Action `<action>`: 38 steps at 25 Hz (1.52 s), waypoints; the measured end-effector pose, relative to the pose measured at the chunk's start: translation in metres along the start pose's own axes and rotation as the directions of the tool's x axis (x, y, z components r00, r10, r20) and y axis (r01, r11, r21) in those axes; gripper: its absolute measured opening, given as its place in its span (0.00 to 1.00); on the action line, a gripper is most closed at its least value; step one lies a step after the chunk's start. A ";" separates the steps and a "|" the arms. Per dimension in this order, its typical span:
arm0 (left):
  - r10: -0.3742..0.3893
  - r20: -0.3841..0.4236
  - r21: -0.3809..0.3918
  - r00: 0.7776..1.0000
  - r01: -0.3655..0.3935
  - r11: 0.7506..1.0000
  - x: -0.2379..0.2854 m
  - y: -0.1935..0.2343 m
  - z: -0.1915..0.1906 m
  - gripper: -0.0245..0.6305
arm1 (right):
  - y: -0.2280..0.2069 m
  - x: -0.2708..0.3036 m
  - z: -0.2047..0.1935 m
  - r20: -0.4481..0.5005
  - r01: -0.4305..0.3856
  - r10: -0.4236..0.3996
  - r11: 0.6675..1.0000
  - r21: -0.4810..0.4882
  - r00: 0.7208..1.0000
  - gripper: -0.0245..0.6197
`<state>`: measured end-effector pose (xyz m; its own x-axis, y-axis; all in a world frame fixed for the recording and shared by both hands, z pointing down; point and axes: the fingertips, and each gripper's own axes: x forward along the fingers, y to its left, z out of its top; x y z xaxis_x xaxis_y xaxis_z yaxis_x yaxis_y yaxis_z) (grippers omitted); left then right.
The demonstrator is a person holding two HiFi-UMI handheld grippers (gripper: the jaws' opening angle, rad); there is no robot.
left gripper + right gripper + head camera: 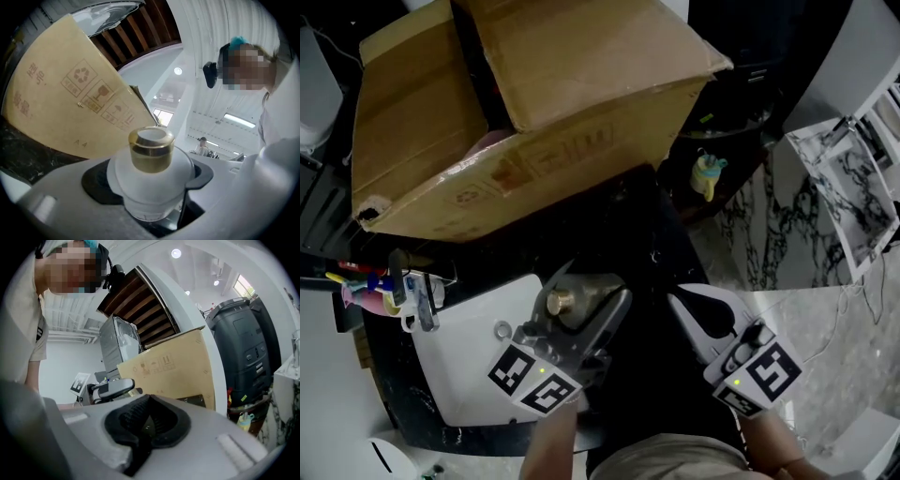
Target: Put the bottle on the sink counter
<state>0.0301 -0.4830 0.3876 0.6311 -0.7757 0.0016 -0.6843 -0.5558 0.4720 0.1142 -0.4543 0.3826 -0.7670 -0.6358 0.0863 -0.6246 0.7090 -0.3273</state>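
at sink (455,323) edge, bottle (561,301) in left claw (589,293)

Dark sink counter (398,394) with a white basin (478,361)
A cardboard box (534,103) sits behind the basin; a chrome faucet (420,300) stands at the basin's left edge (small colourful items (364,281) beside it).

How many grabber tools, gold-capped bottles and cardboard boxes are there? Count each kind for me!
Grippers: 2, the left gripper and the right gripper
Bottles: 1, the white bottle with a gold cap, clamped in the left gripper
Boxes: 1, the big brown cardboard box
Total: 4
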 end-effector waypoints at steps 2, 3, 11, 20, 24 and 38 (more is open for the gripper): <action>0.035 -0.026 0.030 0.999 -0.034 0.999 0.007 0.007 -0.005 0.57 | -0.008 0.003 -0.004 -0.015 -0.002 0.002 1.000 0.003 1.000 0.04; 0.048 -0.037 0.038 0.998 -0.047 0.998 0.011 0.011 -0.007 0.57 | -0.012 0.004 -0.007 -0.023 -0.002 0.002 1.000 0.007 1.000 0.04; 0.061 -0.100 0.126 0.993 -0.048 0.991 0.039 0.023 -0.017 0.57 | -0.035 0.016 -0.030 -0.079 -0.013 0.017 0.999 0.051 0.997 0.04; 0.129 -0.151 0.239 0.980 -0.090 0.967 0.067 0.044 -0.026 0.57 | -0.058 0.020 -0.031 -0.087 -0.014 0.018 0.999 0.044 0.996 0.04; 0.172 -0.164 0.291 0.971 -0.118 0.949 0.074 0.054 -0.032 0.57 | -0.068 0.019 -0.033 -0.090 -0.014 0.018 0.999 0.040 0.996 0.04; 0.274 -0.261 0.372 0.926 -0.165 0.913 0.079 0.085 -0.062 0.57 | -0.078 0.034 -0.024 -0.033 -0.076 0.081 0.988 0.136 0.996 0.04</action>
<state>0.0441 -0.5728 0.4825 0.4921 -0.7923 0.3607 -0.8653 -0.4905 0.1032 0.1333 -0.5232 0.4339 -0.8196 -0.5658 0.0902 -0.5387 0.7075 -0.4575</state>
